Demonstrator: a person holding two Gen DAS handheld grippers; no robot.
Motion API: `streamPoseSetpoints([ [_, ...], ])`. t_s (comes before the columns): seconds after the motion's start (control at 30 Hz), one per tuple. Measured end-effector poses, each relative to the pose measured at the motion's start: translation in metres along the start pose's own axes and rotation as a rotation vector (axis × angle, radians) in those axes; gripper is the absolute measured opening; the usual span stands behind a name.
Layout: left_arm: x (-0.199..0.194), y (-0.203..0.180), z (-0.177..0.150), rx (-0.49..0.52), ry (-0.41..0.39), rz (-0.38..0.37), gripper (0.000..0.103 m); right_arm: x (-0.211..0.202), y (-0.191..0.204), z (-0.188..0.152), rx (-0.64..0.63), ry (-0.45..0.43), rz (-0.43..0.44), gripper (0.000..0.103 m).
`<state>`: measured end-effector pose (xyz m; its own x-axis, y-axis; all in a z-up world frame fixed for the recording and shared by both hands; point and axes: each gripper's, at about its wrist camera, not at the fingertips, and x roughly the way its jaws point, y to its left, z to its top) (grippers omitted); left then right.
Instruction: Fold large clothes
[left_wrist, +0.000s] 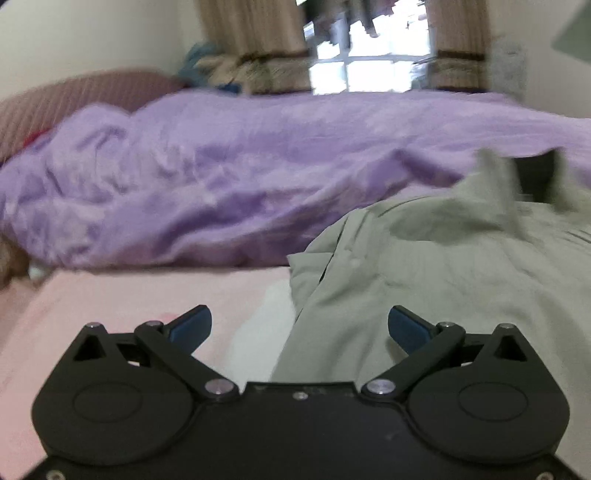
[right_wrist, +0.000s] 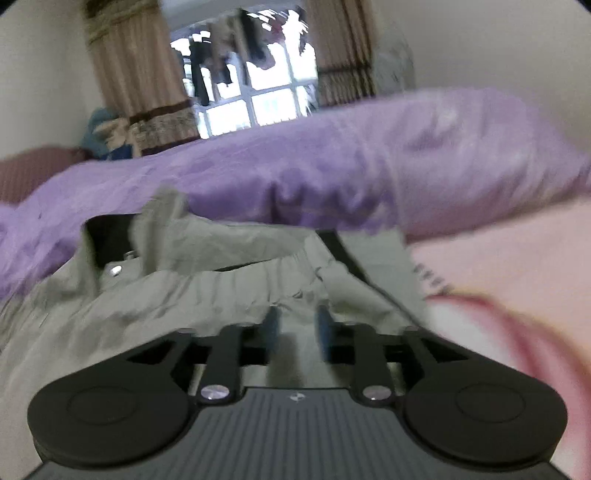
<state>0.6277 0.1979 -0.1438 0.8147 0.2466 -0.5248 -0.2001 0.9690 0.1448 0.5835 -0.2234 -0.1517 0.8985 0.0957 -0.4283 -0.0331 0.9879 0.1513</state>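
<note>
A grey-green garment (left_wrist: 443, 266) with an elastic waistband lies crumpled on the pink bedsheet (left_wrist: 129, 306). My left gripper (left_wrist: 299, 326) is open and empty, low over the garment's left edge, with its right blue pad (left_wrist: 406, 328) above the cloth. In the right wrist view the garment (right_wrist: 184, 295) fills the lower left, and its waistband (right_wrist: 251, 273) runs across the middle. My right gripper (right_wrist: 297, 326) has its jaws close together with a narrow gap, right over the cloth; blur hides whether cloth is pinched.
A rumpled purple duvet (left_wrist: 221, 177) lies across the bed behind the garment, also in the right wrist view (right_wrist: 369, 166). A maroon pillow (left_wrist: 74, 99) sits far left. Curtains and a bright window (left_wrist: 369, 66) are behind. Pink sheet (right_wrist: 498, 266) lies to the right.
</note>
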Motion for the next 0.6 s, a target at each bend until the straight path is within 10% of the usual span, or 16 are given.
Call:
streamPoseSetpoints([
  [0.03, -0.021, 0.008, -0.006, 0.012, -0.011, -0.024, 0.103, -0.018, 0.001, -0.002, -0.056, -0.027, -0.009, 0.095],
  [0.1, -0.049, 0.023, -0.019, 0.011, 0.020, -0.061, 0.103, -0.060, -0.002, -0.012, -0.180, -0.097, -0.045, 0.102],
  [0.3, -0.080, 0.045, -0.068, -0.075, 0.174, -0.109, 0.103, -0.115, -0.060, -0.044, -0.131, 0.020, -0.130, 0.103],
  [0.47, -0.083, 0.043, -0.100, -0.146, 0.227, -0.198, 0.103, -0.136, -0.116, -0.091, 0.293, 0.144, 0.017, 0.098],
  [0.6, -0.076, 0.035, -0.109, -0.160, 0.226, -0.217, 0.103, -0.139, -0.122, -0.102, 0.354, 0.121, 0.091, 0.083],
])
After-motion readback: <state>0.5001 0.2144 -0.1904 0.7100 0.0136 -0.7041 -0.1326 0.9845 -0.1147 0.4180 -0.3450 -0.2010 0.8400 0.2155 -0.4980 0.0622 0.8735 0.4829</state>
